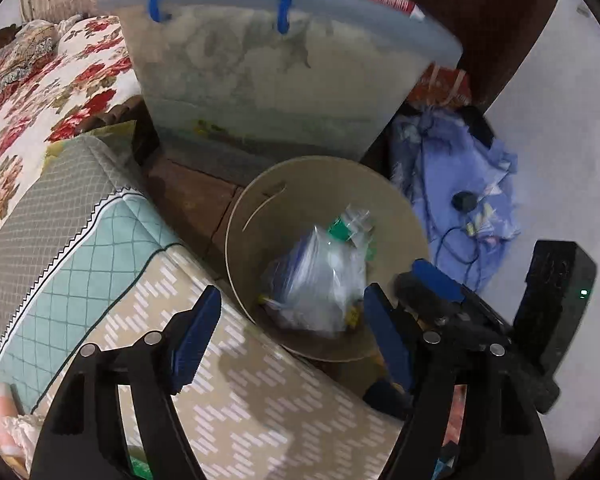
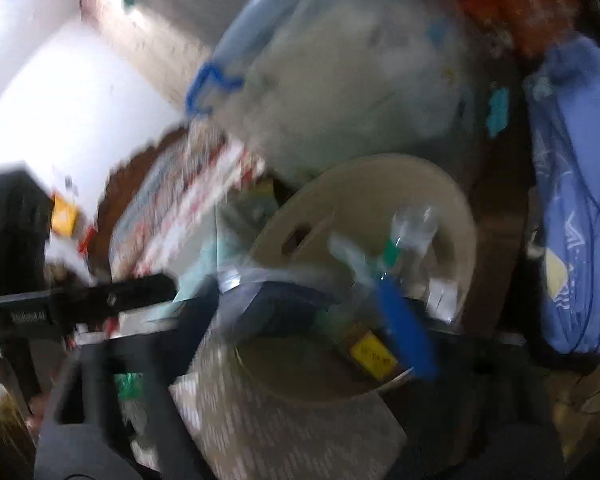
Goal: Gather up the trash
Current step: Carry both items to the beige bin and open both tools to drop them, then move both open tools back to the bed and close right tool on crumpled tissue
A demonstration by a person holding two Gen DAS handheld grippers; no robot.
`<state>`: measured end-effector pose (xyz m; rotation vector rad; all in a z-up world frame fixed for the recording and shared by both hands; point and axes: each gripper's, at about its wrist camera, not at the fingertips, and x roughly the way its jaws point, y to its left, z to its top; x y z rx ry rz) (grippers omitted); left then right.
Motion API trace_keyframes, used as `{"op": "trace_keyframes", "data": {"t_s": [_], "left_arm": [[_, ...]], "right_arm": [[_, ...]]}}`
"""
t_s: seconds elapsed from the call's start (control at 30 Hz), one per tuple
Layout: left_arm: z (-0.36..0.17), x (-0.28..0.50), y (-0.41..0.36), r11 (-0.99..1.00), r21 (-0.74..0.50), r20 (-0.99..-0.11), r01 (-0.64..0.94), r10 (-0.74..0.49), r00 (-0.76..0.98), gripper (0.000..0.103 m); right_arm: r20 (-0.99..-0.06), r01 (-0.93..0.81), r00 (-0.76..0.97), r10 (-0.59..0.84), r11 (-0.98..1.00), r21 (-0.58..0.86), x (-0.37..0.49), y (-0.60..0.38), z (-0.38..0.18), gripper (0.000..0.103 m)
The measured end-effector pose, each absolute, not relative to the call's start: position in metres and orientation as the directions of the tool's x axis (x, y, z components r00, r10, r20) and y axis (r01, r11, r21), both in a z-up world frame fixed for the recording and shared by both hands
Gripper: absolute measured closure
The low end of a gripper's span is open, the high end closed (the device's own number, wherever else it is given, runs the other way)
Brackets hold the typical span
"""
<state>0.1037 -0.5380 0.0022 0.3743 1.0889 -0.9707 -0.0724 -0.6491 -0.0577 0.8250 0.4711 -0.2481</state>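
Left wrist view: left gripper [image 1: 292, 332] spread wide, empty, above the beige bin [image 1: 404, 216] holding a clear plastic bag [image 1: 320, 280]. Right gripper [image 2: 324, 320]: blurred, its spread cannot be told. Yellow label [image 2: 374, 354] in the bin is unreadable.

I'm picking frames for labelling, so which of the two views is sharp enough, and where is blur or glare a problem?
Left wrist view: mostly sharp, with the round beige bin crisp and only the clear plastic bag inside it slightly smeared; fisheye bending at the edges. Right wrist view: heavy motion blur throughout, the white wall blown out at left, and the bin only roughly outlined.
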Motion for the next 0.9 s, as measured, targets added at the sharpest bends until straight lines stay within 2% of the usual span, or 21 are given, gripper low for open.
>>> {"op": "trace_keyframes", "data": {"t_s": [0.1, 0.23, 0.33, 0.57, 0.77, 0.9], "left_arm": [[0.026, 0.101, -0.507, 0.542, -0.223, -0.83, 0.81, -0.541, 0.134, 0.033], [0.064, 0.088, -0.431, 0.52, -0.289, -0.74, 0.804, -0.654, 0.157, 0.033], [0.07, 0.079, -0.366, 0.548, -0.298, -0.718, 0.782, -0.668, 0.194, 0.033], [0.043, 0.074, -0.213, 0.755, -0.262, -0.758, 0.601, -0.546, 0.356, 0.033], [0.002, 0.075, -0.096, 0.925, -0.151, -0.837, 0.35, -0.308, 0.453, 0.033], [-0.012, 0.083, -0.049, 0.95, -0.187, -0.85, 0.25, -0.284, 0.444, 0.033]], "right_arm": [[-0.476, 0.406, 0.875, -0.093, 0.676, 0.615, -0.082, -0.645, -0.048, 0.019], [-0.42, 0.358, 0.906, -0.054, 0.628, 0.691, -0.094, -0.633, -0.046, 0.02], [-0.393, 0.314, 0.919, -0.007, 0.615, 0.723, -0.095, -0.624, -0.048, 0.021], [-0.376, 0.227, 0.919, 0.121, 0.617, 0.753, -0.081, -0.57, -0.04, 0.023], [-0.353, 0.135, 0.913, 0.203, 0.666, 0.733, -0.064, -0.509, -0.023, 0.027], [-0.34, 0.015, 0.885, 0.319, 0.709, 0.705, -0.043, -0.454, -0.005, 0.035]]}}
